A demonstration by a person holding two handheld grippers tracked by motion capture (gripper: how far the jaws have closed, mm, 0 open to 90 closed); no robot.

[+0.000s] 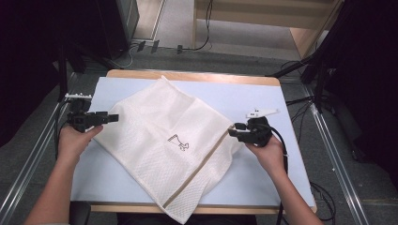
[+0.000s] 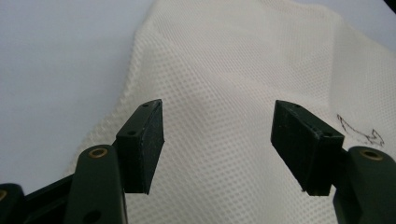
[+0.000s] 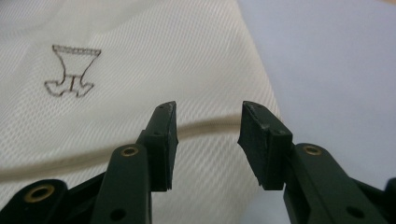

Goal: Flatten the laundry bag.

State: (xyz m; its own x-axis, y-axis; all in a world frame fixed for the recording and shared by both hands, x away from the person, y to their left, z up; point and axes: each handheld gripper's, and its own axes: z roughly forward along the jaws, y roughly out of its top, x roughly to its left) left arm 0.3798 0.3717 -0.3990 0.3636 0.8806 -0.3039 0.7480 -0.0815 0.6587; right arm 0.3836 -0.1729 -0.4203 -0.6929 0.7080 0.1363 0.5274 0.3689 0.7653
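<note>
The left gripper (image 1: 111,117) is held with its jaws spread wide and nothing caught between them; in the left gripper view the two black pads (image 2: 145,144) stand well apart above the cream mesh, clear of it. The right gripper (image 1: 232,132) is likewise released — its jaws are parted less widely, and in the right gripper view the gap between them is seen to frame a darker seam line (image 3: 205,127) of the fabric without the pads pressing on it.

Outward from the jaws, the white mesh bag (image 1: 164,140) is spread flat at the centre of the pale blue table (image 1: 244,96), turned like a diamond: one corner points to 12 o'clock, its left edge lies just beside the left gripper at 9 o'clock, and its right edge lies just below the right gripper at 3 o'clock. The lower corner, toward 6 o'clock, hangs over the near table edge. A small dark printed mark (image 1: 179,142) sits near the bag's middle, and the long seam runs from about 4 o'clock down toward 6 o'clock.

Each gripper is held in a hand — the left hand (image 1: 75,140) at 9 o'clock, the right hand (image 1: 267,152) at 3 o'clock.
</note>
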